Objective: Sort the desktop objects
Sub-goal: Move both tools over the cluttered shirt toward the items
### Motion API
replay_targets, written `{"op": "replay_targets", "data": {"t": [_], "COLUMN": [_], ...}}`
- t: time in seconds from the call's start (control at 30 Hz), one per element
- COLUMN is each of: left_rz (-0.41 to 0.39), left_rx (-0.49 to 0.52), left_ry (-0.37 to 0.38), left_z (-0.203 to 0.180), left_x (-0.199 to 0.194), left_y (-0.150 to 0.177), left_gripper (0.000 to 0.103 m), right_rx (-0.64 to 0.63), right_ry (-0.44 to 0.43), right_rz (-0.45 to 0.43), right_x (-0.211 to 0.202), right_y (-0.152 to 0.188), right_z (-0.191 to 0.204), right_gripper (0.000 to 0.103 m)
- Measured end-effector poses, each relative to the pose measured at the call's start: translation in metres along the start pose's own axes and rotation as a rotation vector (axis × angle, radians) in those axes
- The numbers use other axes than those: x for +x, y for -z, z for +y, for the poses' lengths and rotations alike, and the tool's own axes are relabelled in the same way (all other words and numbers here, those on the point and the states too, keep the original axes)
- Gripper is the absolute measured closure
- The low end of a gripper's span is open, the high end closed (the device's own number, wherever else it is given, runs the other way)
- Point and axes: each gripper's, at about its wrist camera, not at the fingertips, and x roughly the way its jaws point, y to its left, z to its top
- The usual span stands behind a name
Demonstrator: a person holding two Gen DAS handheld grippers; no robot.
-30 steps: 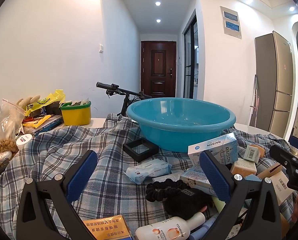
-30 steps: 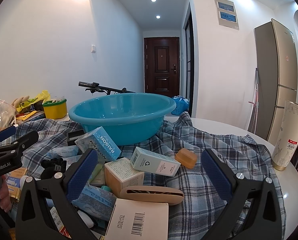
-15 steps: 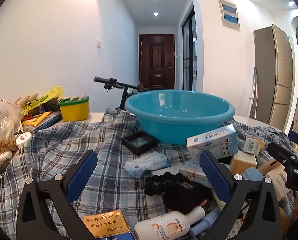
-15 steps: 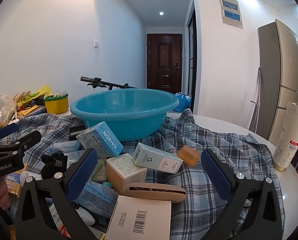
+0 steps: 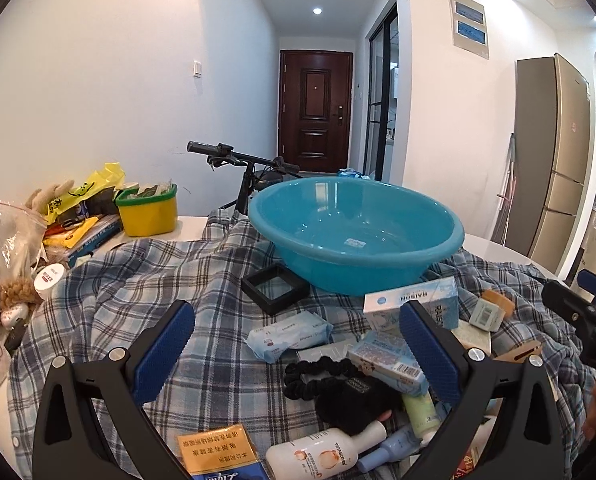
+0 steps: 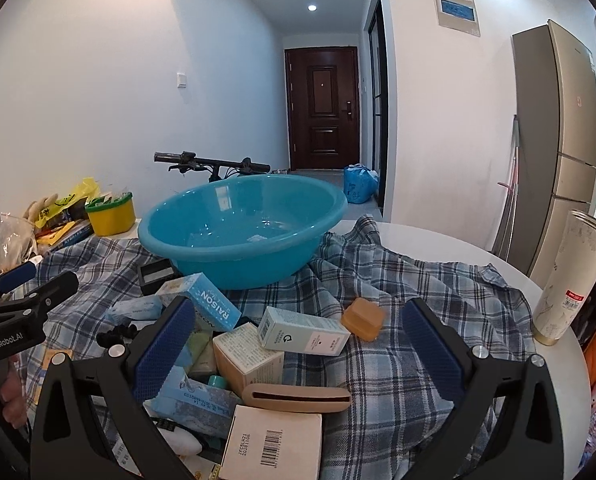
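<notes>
A blue basin stands empty on a plaid cloth. In front of it lies a heap of small items: a RAISON box, a wipes pack, a black scrunchie, a lotion bottle, a teal-white box, an orange soap bar and a barcode box. My left gripper hovers open above the wipes pack and scrunchie. My right gripper hovers open above the boxes. Neither holds anything.
A black frame box sits left of the basin. A yellow tub, bags and books crowd the far left. A tall cylinder stands at the table's right edge. Bicycle handlebars rise behind the table.
Both grippers have risen and tilted slightly, so the basin's inside shows more. Both stay open and no object has moved.
</notes>
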Motion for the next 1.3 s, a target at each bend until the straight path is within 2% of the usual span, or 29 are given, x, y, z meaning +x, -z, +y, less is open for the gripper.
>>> {"op": "replay_targets", "data": {"t": [0.2, 0.5, 0.6, 0.8, 0.93, 1.07, 1.3], "left_rz": [-0.028, -0.079, -0.114, -0.188, -0.226, -0.212, -0.171], "left_rx": [-0.03, -0.031, -0.038, -0.047, -0.058, -0.05, -0.05], "left_ry": [-0.047, -0.084, -0.064, -0.052, -0.061, -0.065, -0.047], "left_z": [0.004, 0.002, 0.001, 0.001, 0.001, -0.002, -0.003], "left_x": [-0.008, -0.027, -0.036, -0.054, -0.064, -0.063, -0.054], "left_y": [-0.032, -0.083, -0.098, -0.129, -0.136, -0.137, -0.13], "left_gripper": [0.0, 0.0, 0.0, 0.0, 0.0, 0.0, 0.0], "right_rx": [0.013, 0.05, 0.075, 0.039, 0.026, 0.038, 0.035], "right_ry": [0.002, -0.014, -0.031, -0.05, -0.062, -0.049, -0.038], "right_rz": [-0.024, -0.122, -0.184, -0.222, -0.241, -0.271, -0.228], "right_x": [-0.008, -0.029, -0.04, -0.048, -0.054, -0.059, -0.05], "right_y": [-0.031, -0.083, -0.099, -0.125, -0.134, -0.139, -0.135], "right_z": [-0.006, -0.011, -0.014, -0.005, 0.0, -0.001, -0.005], "right_gripper": [0.0, 0.0, 0.0, 0.0, 0.0, 0.0, 0.0]}}
